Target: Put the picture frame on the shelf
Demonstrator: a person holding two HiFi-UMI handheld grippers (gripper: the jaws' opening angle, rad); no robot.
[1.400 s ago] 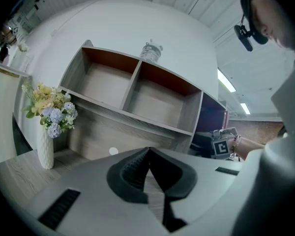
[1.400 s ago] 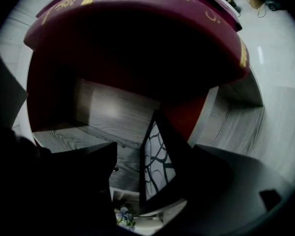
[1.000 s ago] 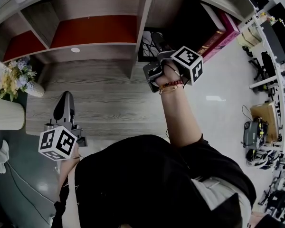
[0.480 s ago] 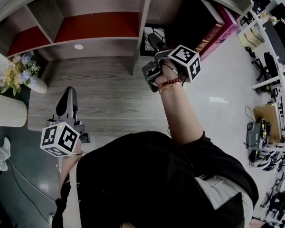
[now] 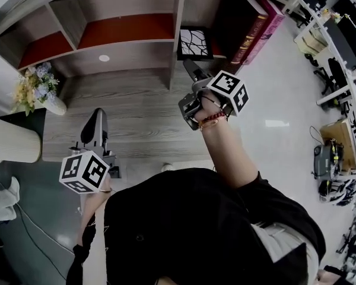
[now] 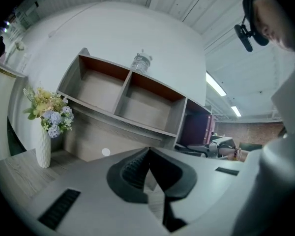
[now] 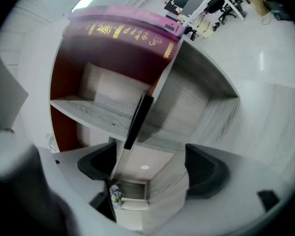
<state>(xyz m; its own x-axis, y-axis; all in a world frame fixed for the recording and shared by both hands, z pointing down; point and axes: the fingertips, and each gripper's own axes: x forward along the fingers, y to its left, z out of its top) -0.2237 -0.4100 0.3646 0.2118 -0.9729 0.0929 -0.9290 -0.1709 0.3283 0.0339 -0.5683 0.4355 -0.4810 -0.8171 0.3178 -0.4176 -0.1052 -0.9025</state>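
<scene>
The picture frame (image 5: pixel 194 43), black with a white cracked pattern, stands upright on the shelf (image 5: pixel 136 40) in the right-hand compartment, just left of the books. In the right gripper view it shows edge-on as a dark bar (image 7: pixel 137 119) leaning on the shelf board. My right gripper (image 5: pixel 191 70) is a little in front of it and apart from it; its jaws (image 7: pixel 150 163) are open with nothing between them. My left gripper (image 5: pixel 98 116) hangs over the desk (image 5: pixel 142 117) at the left, shut (image 6: pixel 148 151) and holding nothing.
Dark red books (image 5: pixel 249 28) lean in the same compartment to the right of the frame. A white vase of flowers (image 5: pixel 35 91) stands at the desk's left end. A water bottle (image 6: pixel 141 63) lies on top of the shelf. Office desks and chairs (image 5: pixel 332 46) stand at the far right.
My right gripper has drawn back from the frame toward me, and the frame now stands in full view on the shelf. The left gripper has shifted slightly right in the head view.
</scene>
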